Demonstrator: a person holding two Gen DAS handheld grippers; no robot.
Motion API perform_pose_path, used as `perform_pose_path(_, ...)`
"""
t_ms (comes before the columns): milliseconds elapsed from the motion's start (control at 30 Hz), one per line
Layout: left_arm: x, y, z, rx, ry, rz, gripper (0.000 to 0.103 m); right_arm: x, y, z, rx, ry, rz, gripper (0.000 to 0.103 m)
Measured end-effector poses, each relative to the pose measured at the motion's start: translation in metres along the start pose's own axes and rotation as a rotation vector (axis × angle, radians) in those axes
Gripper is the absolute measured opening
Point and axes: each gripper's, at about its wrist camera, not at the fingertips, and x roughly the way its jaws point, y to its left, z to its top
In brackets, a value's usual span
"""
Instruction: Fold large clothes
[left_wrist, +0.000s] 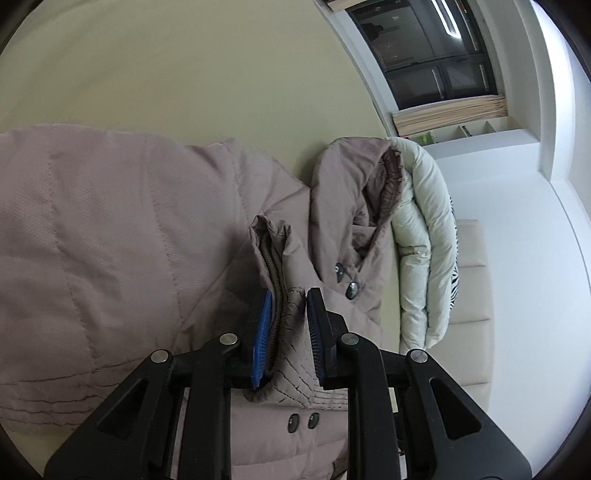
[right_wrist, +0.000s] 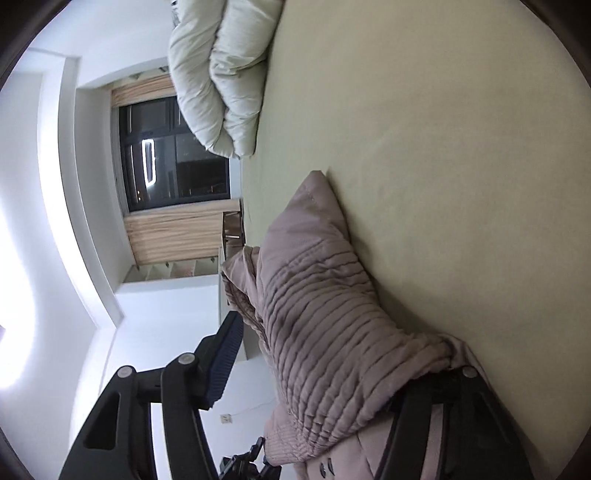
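A large mauve padded jacket (left_wrist: 110, 240) lies on the pale green bed (left_wrist: 184, 74). In the left wrist view my left gripper (left_wrist: 290, 317) has its blue pads on either side of a sleeve cuff with brown ribbed lining (left_wrist: 275, 280); the jaws stand a little apart around the fabric. The jacket's collar (left_wrist: 354, 206) and snap buttons (left_wrist: 352, 288) lie just beyond. In the right wrist view my right gripper (right_wrist: 332, 354) is open, one blue-padded finger (right_wrist: 225, 354) in the air, the other hidden under a ribbed-stitched part of the jacket (right_wrist: 325, 314) draped over it.
A folded pale green duvet (left_wrist: 421, 240) lies at the head of the bed and also shows in the right wrist view (right_wrist: 221, 74). A beige padded headboard (left_wrist: 472, 295), white walls, and a dark window (right_wrist: 173, 162) with beige curtains surround the bed.
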Motion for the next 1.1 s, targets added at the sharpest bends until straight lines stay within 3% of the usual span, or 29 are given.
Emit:
perform_pose_path(200, -0.011, 0.021, -0.001, 0.031, -0.041, 0.051, 0.019, -0.057, 0.027, -0.020, -0.102, 0.002, -0.091, 0.085)
perform_pose_path(367, -0.048, 0.027, -0.011, 0.072, -0.138, 0.146, 0.019, -0.077, 0.068, -0.020, -0.210, -0.053, -0.097, 0.086)
perform_pose_path(533, -0.028, -0.020, -0.034, 0.277, -0.107, 0.133, 0.019, -0.024, 0.102, -0.016, -0.318, 0.017, -0.071, 0.088)
perform_pose_path(667, 0.014, -0.045, -0.051, 0.414, -0.080, 0.228, 0.019, 0.025, 0.101, -0.012, -0.348, 0.072, -0.120, 0.088)
perform_pose_path(767, 0.049, -0.036, -0.050, 0.457, -0.064, 0.361, 0.019, 0.056, 0.075, 0.002, -0.389, 0.072, -0.270, 0.087)
perform_pose_path(833, 0.058, -0.028, -0.052, 0.485, -0.054, 0.379, 0.019, 0.069, 0.050, 0.011, -0.363, 0.101, -0.271, 0.077)
perform_pose_path(900, 0.061, -0.026, -0.054, 0.521, -0.059, 0.391, 0.019, 0.068, 0.048, 0.004, -0.434, 0.085, -0.278, 0.076)
perform_pose_path(1000, 0.058, -0.025, -0.055, 0.526, -0.064, 0.380, 0.019, 0.068, 0.067, -0.006, -0.517, 0.113, -0.356, 0.078)
perform_pose_path(1100, 0.053, -0.016, -0.052, 0.492, -0.068, 0.331, 0.019, 0.057, 0.092, -0.001, -0.499, 0.070, -0.233, 0.083)
